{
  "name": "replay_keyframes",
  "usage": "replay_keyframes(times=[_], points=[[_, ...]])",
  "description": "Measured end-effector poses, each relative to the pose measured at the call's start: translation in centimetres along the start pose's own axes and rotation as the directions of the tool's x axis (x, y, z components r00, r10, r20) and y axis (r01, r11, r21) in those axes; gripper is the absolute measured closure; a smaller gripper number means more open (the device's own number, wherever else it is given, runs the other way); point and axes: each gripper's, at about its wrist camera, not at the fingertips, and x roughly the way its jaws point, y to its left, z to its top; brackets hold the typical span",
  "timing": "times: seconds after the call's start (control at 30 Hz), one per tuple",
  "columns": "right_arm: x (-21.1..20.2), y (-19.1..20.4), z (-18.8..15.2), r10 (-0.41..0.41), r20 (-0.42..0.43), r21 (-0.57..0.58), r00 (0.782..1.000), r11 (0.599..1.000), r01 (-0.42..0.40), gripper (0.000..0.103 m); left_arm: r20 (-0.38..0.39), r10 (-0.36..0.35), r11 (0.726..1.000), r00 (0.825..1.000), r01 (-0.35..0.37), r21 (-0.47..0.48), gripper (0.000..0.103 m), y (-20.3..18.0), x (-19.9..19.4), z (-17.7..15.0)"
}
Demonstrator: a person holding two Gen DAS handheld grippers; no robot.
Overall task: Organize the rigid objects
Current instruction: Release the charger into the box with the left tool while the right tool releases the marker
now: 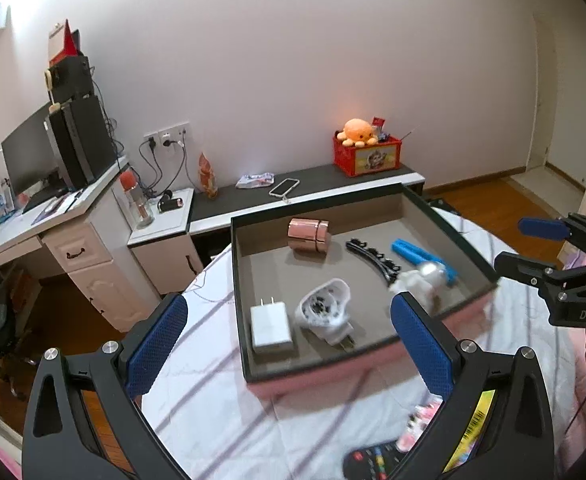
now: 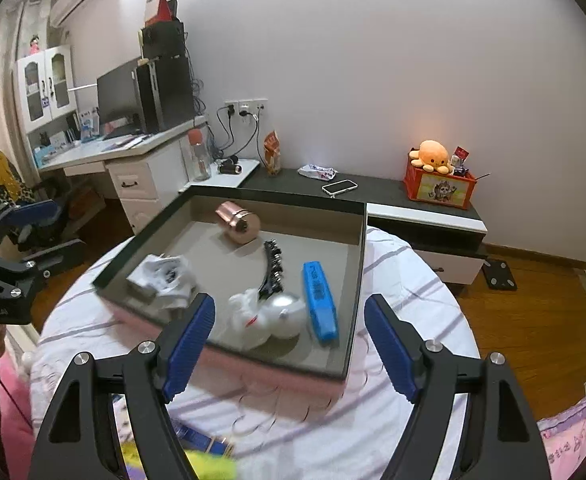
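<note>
A shallow tray (image 1: 449, 216) with dark rims, a grey floor and a pink outer wall sat on a round surface (image 1: 221, 364) covered by a white cloth with purple stripes. Inside it lay a rose-gold cylinder (image 1: 308, 236) on its side at the far end, a curved black hair clip (image 1: 373, 259) near the middle, and a blue bar-shaped object (image 2: 320, 300) toward the right wall. A white, partly silver item (image 2: 271, 318) rested at the near right, blurred in both views.

The left hand-held gripper (image 1: 289, 348) hung over the tray's near edge with its blue pads spread wide and nothing between them. The right hand-held gripper (image 2: 289, 344) was likewise spread and empty above the near rim.

Only the left wrist view showed a white plug-in charger (image 1: 271, 328) lying flat at the near left, beside a white wrapped adapter (image 1: 327, 312), and a dark remote control (image 1: 373, 460) on the cloth at the near edge. The right wrist view showed the adapter only as a blur, but revealed printing on the blue bar, too small to read, and a white cabinet (image 2: 47, 82) far left.
</note>
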Motion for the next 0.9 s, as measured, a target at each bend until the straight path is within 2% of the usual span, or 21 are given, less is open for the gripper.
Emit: replay_keyframes(times=[0.13, 0.23, 0.53, 0.9], points=[[-2.6, 0.8, -1.5, -0.011, 0.023, 0.009, 1.000, 1.000, 0.011, 0.024, 0.023, -0.027, 0.999, 0.999, 0.028, -0.018, 0.000, -0.5, -2.9, -1.3], [-4.2, 1.7, -2.8, -0.033, 0.044, -0.006, 0.999, 0.999, 0.033, 0.024, 0.050, -0.017, 1.000, 0.999, 0.018, -0.022, 0.000, -0.8, -5.0, -2.5], [-8.3, 3.6, -6.0, -0.007, 0.065, 0.017, 0.998, 1.000, 0.006, 0.023, 0.117, 0.009, 0.996, 0.993, 0.002, -0.091, 0.000, -0.7, -9.7, -5.7], [-9.8, 4.8, -8.7, 0.012, 0.033, 0.035, 0.999, 0.999, -0.013, 0.023, 0.041, 0.003, 0.994, 0.999, 0.001, -0.107, 0.000, -0.8, -10.2, -9.6]])
